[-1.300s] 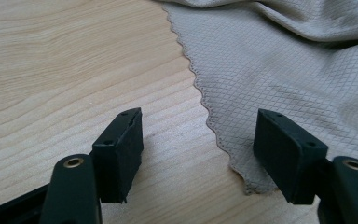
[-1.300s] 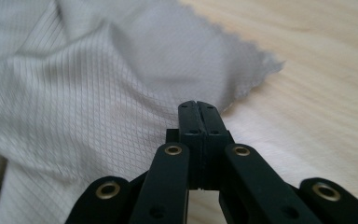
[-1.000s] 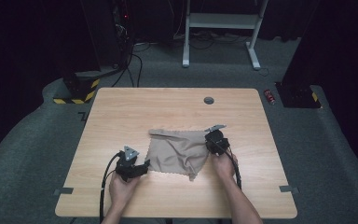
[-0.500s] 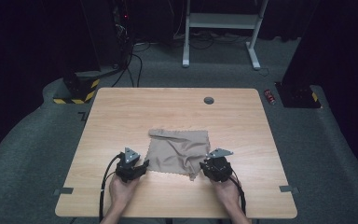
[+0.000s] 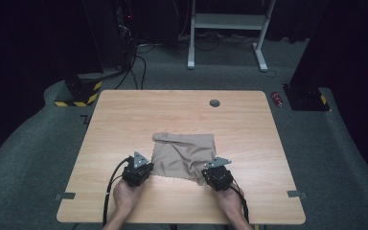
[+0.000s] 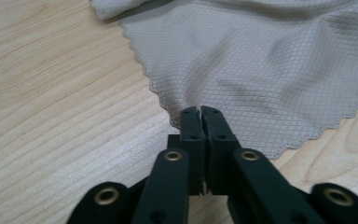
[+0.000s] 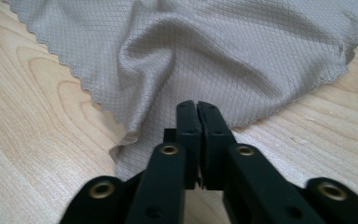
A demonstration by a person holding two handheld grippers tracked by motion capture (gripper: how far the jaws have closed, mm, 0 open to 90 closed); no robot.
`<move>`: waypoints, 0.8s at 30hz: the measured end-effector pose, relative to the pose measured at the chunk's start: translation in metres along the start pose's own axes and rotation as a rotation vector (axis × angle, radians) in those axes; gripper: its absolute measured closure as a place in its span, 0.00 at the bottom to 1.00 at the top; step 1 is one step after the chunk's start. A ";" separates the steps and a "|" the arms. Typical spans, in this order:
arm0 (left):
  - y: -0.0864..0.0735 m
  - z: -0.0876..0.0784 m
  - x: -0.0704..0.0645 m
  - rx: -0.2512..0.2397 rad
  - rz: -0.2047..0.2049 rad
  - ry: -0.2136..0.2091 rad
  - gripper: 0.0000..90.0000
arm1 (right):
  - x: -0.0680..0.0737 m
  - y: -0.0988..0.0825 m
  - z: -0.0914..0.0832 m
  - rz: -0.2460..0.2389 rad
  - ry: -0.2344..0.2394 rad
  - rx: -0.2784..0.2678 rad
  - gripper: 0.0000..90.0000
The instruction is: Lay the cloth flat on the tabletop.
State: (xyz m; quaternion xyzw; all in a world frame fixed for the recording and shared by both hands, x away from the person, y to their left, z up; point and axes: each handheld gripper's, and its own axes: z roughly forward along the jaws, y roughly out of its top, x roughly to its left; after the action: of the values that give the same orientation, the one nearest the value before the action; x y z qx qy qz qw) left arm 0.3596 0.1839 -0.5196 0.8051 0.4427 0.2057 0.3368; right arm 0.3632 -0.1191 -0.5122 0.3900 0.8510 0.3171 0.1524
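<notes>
Currently: beige cloth on desk; light, limp, crease-prone. Your left claw and right claw each pinch a near scalloped corner; grip there.

You are looking at a beige woven cloth with a fine diamond-grid pattern and a scalloped edge. You are seeing it on a pale wooden table with flowing light-brown grain. You are viewing a matt black left gripper with brass-coloured rivets, and a matching black right gripper. Grey speckled carpet is surrounding them.
</notes>
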 end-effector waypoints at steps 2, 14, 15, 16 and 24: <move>0.002 0.000 0.001 0.014 0.000 -0.004 1.00 | -0.003 0.000 -0.002 -0.015 -0.019 0.005 1.00; 0.002 -0.018 0.000 0.015 -0.032 -0.063 0.95 | -0.033 -0.003 -0.024 0.059 -0.044 -0.016 0.89; 0.000 -0.021 -0.001 0.008 -0.034 -0.049 0.88 | -0.031 -0.006 -0.025 0.063 -0.034 -0.025 0.84; 0.000 -0.023 -0.001 0.008 -0.033 -0.047 0.85 | -0.029 -0.008 -0.027 0.066 -0.031 -0.034 0.83; -0.008 -0.028 -0.009 0.019 -0.007 -0.026 0.72 | -0.015 -0.023 -0.038 0.034 0.001 -0.067 0.83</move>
State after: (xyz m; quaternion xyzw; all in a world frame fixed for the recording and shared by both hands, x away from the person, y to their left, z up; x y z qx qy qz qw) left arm 0.3331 0.1891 -0.5066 0.8094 0.4431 0.1898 0.3355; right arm 0.3403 -0.1577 -0.4986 0.3990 0.8331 0.3483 0.1593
